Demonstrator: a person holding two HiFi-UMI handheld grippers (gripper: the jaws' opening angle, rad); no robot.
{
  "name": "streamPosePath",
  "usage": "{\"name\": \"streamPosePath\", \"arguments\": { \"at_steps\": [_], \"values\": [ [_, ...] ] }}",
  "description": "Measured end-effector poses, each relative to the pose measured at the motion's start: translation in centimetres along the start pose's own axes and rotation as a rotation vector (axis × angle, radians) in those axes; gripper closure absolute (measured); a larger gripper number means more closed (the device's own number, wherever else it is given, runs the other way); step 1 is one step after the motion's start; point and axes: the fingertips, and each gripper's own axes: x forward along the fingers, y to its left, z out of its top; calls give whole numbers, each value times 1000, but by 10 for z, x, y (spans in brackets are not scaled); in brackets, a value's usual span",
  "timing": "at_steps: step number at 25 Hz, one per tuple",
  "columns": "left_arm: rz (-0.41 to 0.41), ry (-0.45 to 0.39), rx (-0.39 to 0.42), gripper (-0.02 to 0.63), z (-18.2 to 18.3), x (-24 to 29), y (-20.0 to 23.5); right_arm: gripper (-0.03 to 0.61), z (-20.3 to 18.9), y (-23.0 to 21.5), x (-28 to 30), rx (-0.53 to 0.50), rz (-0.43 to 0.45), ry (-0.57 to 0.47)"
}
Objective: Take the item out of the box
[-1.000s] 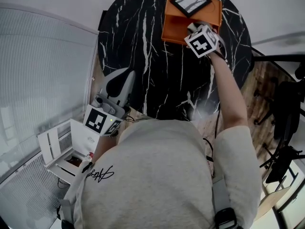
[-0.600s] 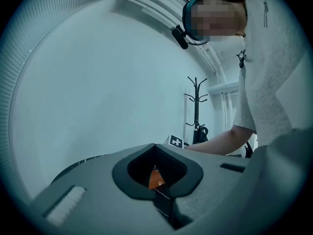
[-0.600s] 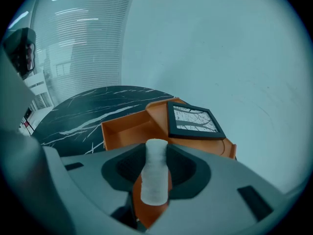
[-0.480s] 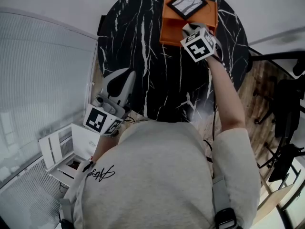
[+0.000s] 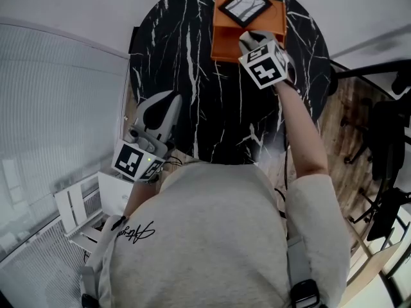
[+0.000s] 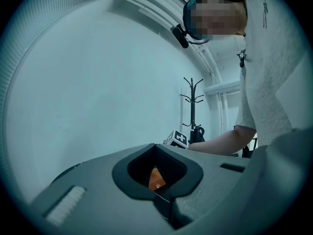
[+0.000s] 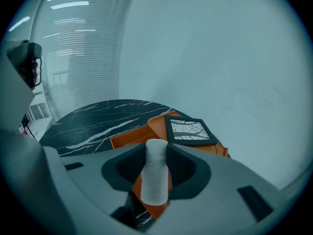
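An orange box (image 5: pixel 228 40) stands open at the far side of the round black marble table (image 5: pixel 192 76), with a black-framed picture (image 5: pixel 244 8) lying across it. My right gripper (image 5: pixel 252 43) hovers at the box's near edge, shut on a white cylinder (image 7: pixel 156 165) that stands upright between the jaws. Beyond the right gripper (image 7: pixel 156 182) I see the orange box (image 7: pixel 139 133) and the picture (image 7: pixel 188 130). My left gripper (image 5: pixel 169 104) rests at the table's near-left edge, shut with nothing in it. In the left gripper view, a sliver of the orange box (image 6: pixel 156 180) shows through the left gripper (image 6: pixel 160 192).
An office chair (image 5: pixel 385 146) stands on the wooden floor to the right. A white shelf unit (image 5: pixel 83 204) sits low at the left by a ribbed wall panel. A coat rack (image 6: pixel 192 106) stands behind the table against the pale wall.
My right gripper has drawn back a little from over the box toward its near edge, still holding the white cylinder. The left gripper has stayed put.
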Motion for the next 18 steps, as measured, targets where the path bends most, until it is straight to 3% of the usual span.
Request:
{"name": "streamPosePath", "arguments": {
  "at_steps": [18],
  "values": [
    [-56, -24, 21, 611, 13, 13, -3, 440, 28, 8, -57, 111, -34, -184]
  ]
}}
